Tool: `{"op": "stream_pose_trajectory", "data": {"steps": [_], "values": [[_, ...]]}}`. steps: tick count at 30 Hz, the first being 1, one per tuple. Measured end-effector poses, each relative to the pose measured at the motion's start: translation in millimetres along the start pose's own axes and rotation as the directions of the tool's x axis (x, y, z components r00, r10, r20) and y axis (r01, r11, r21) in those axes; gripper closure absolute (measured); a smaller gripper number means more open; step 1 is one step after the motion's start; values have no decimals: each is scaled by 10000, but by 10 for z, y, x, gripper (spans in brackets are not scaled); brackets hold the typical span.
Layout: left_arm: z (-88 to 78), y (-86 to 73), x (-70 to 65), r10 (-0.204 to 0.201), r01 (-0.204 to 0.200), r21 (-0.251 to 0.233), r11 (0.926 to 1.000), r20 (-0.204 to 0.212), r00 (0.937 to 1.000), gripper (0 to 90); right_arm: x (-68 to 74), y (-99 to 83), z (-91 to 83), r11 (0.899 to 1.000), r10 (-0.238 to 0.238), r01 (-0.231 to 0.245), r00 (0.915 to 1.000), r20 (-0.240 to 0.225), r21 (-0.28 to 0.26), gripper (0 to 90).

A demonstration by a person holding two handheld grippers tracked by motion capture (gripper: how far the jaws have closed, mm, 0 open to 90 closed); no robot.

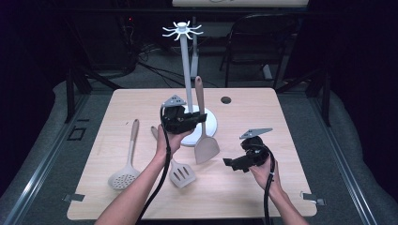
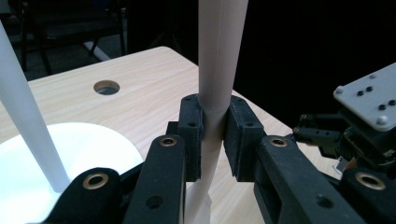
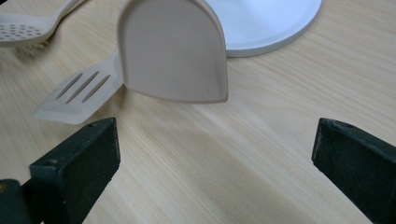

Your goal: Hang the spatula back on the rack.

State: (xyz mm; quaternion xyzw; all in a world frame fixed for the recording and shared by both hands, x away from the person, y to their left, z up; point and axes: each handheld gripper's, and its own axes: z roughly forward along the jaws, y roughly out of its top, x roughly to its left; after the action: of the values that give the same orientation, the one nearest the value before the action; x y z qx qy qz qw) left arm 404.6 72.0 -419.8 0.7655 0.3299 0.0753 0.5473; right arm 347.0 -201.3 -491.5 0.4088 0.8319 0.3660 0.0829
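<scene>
Looking forward and down from above the near edge of the surface. Riding close on each set of tongs, aimed along the jaws. Shared: solid turner, white stand base.

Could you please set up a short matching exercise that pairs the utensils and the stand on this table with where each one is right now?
Things:
1. solid turner
2. slotted turner
3. skimmer
4. white stand

Places or states:
A. lying flat, nearest the table's left edge
B. upright at the table's middle, hooks bare
C. handle clamped in the left gripper
D. lying flat under the person's left forearm

Pairs: 1-C, 2-D, 3-A, 4-B
</scene>
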Motion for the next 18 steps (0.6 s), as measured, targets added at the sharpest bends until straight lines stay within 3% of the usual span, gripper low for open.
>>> {"op": "stream_pose_trajectory", "data": {"steps": [7, 18], "values": [[20, 123, 21, 205, -204, -124, 9997, 28, 9998, 780, -10, -3, 20, 9995, -202, 195, 9993, 326, 231, 5], [-12, 256, 97, 415, -417, -147, 9990, -89, 9991, 779, -28, -14, 55, 9994, -129, 120, 9995, 293, 329, 5]]}}
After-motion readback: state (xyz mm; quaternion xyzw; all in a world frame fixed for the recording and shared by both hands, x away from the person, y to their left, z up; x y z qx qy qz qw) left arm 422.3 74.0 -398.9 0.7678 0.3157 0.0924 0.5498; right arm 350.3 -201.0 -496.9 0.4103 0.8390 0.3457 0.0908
